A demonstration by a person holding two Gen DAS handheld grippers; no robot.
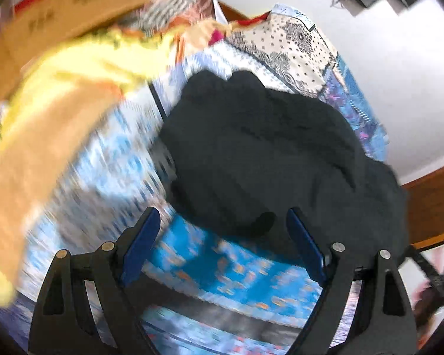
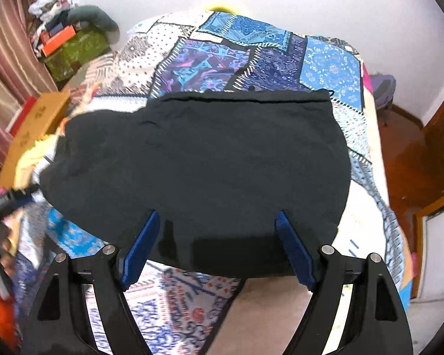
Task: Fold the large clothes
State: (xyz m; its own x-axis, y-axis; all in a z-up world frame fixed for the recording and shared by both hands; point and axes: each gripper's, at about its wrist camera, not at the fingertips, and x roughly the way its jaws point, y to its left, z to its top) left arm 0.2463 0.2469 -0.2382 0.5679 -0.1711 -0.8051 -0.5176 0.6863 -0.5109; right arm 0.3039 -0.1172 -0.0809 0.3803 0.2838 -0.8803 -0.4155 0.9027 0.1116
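Observation:
A large black garment lies spread on a patchwork bedspread of blue, purple and white. Its far edge is straight, and a rumpled part runs off to the left. My right gripper hovers open over the garment's near edge, and its blue pads do not press on the cloth. In the left wrist view the same black garment lies bunched. My left gripper stands open above its near edge and the blue bedspread, with nothing between the fingers. That view is blurred by motion.
A heap of yellow and orange clothes lies left of the garment, next to a cardboard box. A green box with clutter stands by a curtain. Wooden floor and a door lie to the right of the bed.

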